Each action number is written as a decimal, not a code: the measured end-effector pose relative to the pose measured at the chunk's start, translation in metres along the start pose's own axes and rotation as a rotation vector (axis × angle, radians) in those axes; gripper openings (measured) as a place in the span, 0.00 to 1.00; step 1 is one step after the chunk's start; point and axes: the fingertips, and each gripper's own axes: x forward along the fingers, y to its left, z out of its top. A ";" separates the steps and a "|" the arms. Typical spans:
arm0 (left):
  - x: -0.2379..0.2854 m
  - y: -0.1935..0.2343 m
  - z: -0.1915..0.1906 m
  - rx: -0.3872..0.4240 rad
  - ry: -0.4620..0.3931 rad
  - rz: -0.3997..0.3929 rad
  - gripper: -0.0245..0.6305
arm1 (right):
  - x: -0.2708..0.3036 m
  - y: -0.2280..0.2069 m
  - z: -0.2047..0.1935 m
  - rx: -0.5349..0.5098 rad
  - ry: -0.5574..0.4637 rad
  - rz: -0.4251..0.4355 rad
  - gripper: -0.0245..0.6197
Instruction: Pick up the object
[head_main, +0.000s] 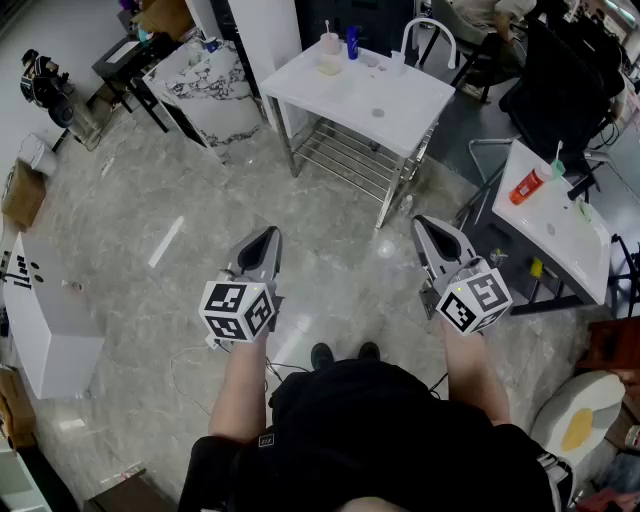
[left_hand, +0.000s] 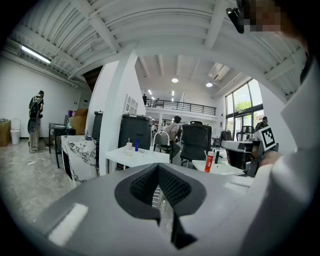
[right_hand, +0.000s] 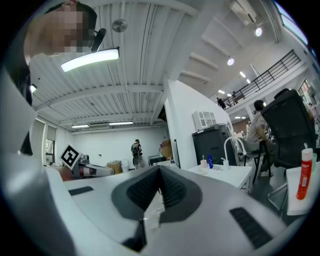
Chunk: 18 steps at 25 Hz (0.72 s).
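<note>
Can't really tell which object is the one to grab. The small stuff sits at the top middle of the head view: a pale cup and a blue bottle side by side at the far edge of a white tabletop. There's also a red tube lying on a second tabletop at the right edge. All of that is well apart from both grippers. The left gripper and right gripper hang lower middle of the frame over the grey marble floor, cubes toward the person. Both have their jaws pressed fully together with nothing between them. A marble-patterned block stands upper left, just beside the white tabletop.
</note>
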 end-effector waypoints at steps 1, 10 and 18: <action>0.001 -0.002 0.002 0.002 -0.001 -0.006 0.06 | 0.000 0.000 0.003 -0.004 -0.002 -0.002 0.05; 0.001 -0.016 0.015 -0.015 -0.027 -0.049 0.06 | -0.008 0.000 0.019 -0.038 -0.029 -0.017 0.05; -0.009 -0.018 0.039 -0.001 -0.067 -0.060 0.06 | -0.008 0.009 0.041 -0.071 -0.059 0.022 0.05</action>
